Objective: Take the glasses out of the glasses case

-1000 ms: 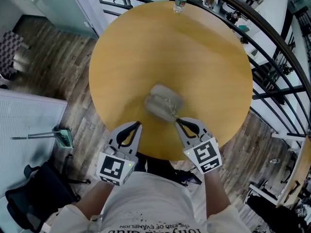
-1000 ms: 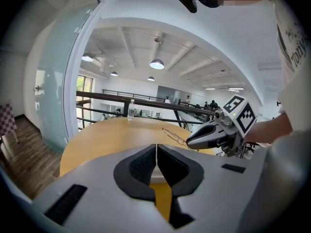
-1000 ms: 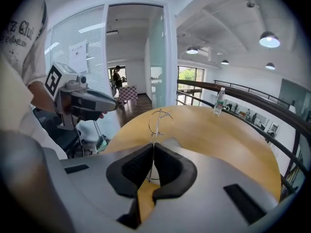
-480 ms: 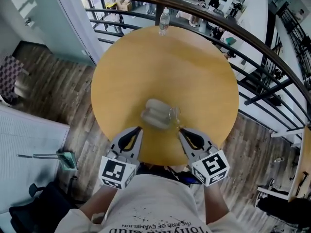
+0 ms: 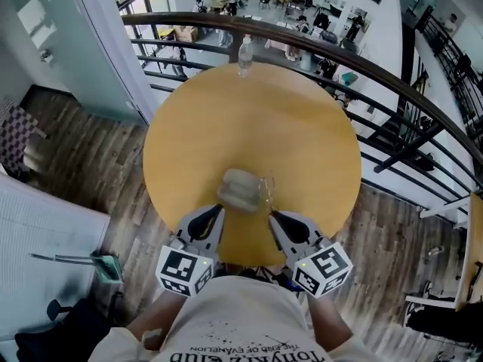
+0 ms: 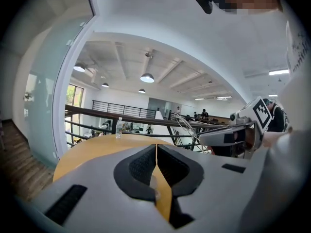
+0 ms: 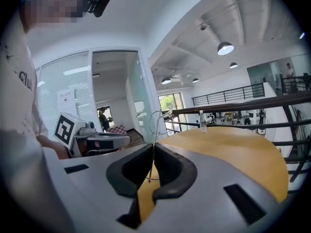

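A grey glasses case (image 5: pixel 239 189) lies on the near part of the round wooden table (image 5: pixel 302 127). The thin-wire clear glasses (image 5: pixel 266 193) stand just right of the case, and my right gripper (image 5: pixel 273 216) is shut on them. In the right gripper view the wire frame (image 7: pixel 162 111) rises out of the closed jaws of the right gripper (image 7: pixel 153 153). My left gripper (image 5: pixel 217 211) sits at the case's near-left edge; its jaws (image 6: pixel 156 152) are shut with nothing visible between them. The left gripper's own body hides the case from its view.
A clear water bottle (image 5: pixel 244 55) stands at the table's far edge, also seen as the bottle (image 6: pixel 118 128) and the bottle (image 7: pixel 202 121). A dark railing (image 5: pixel 392 81) curves behind the table. Wood floor lies to the left and right.
The head camera has tilted up, so the table sits lower in the picture. Both grippers keep their places by the case, the right one still on the glasses.
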The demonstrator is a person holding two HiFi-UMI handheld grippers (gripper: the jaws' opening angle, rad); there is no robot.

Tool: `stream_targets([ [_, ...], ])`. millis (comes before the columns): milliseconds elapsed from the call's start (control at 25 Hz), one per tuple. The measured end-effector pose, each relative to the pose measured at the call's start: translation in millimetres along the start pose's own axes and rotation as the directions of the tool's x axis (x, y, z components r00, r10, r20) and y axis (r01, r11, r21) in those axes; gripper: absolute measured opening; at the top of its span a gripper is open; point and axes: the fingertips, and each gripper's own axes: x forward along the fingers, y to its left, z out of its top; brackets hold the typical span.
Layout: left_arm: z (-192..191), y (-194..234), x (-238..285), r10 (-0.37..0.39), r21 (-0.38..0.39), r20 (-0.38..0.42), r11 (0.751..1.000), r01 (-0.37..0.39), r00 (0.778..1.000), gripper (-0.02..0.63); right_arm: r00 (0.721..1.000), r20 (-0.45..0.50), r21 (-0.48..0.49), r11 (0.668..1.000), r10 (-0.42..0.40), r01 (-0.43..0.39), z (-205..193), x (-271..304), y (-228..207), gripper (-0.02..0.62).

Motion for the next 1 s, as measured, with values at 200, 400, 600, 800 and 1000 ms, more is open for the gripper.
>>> stream_targets([
  [200, 4, -2, -4, 0.0, -0.009, 0.002, 1.0, 0.0, 1.0, 0.029, 1.0, 0.015, 0.014, 1.0, 0.004, -0.005, 5, 8, 10, 0.034],
  [400, 6, 2, -6, 0.01, -0.012, -0.002, 1.0, -0.01, 1.0, 0.029, 1.0, 0.015, 0.005, 1.0, 0.015, -0.015, 4, 15, 15, 0.033],
  [600, 7, 0, -8, 0.006, -0.015, -0.006, 1.0, -0.006, 1.0, 0.029, 1.0, 0.012, -0.006, 1.0, 0.001, -0.001, 3, 17, 16, 0.033],
  [800, 5, -6, -8, 0.001, -0.01, -0.007, 1.0, -0.001, 1.0, 0.029, 1.0, 0.016, -0.003, 1.0, 0.009, -0.009, 1, 14, 20, 0.032],
  [1000, 4, -6, -9, -0.005, -0.016, -0.011, 1.0, 0.004, 1.0, 0.029, 1.0, 0.008, 0.004, 1.0, 0.009, -0.009, -2, 16, 21, 0.032],
])
